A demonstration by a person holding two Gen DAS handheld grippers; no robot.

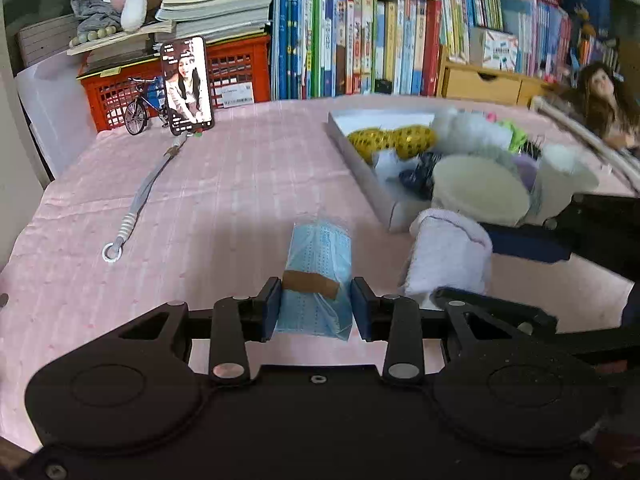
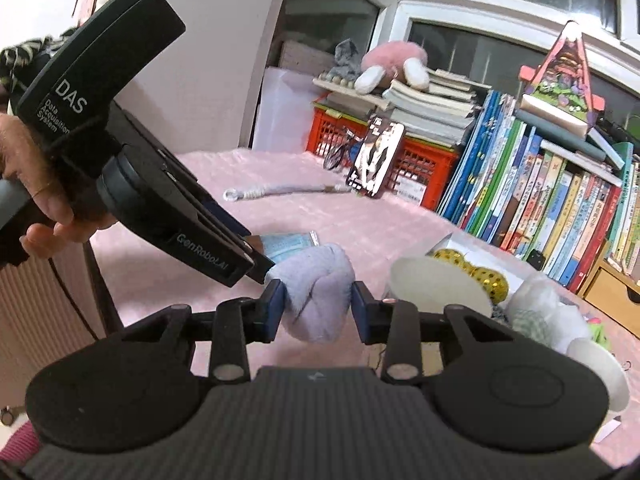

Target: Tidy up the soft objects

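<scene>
So the pack of blue masks (image 1: 316,276) was pinched in my left hand-held gripper (image 1: 316,308), just above the pink table (image 1: 220,184). My right hand-held gripper (image 2: 318,308) squeezed a lilac plush roll (image 2: 316,292), right next to the white box (image 1: 360,164) stuffed with soft toys.
</scene>
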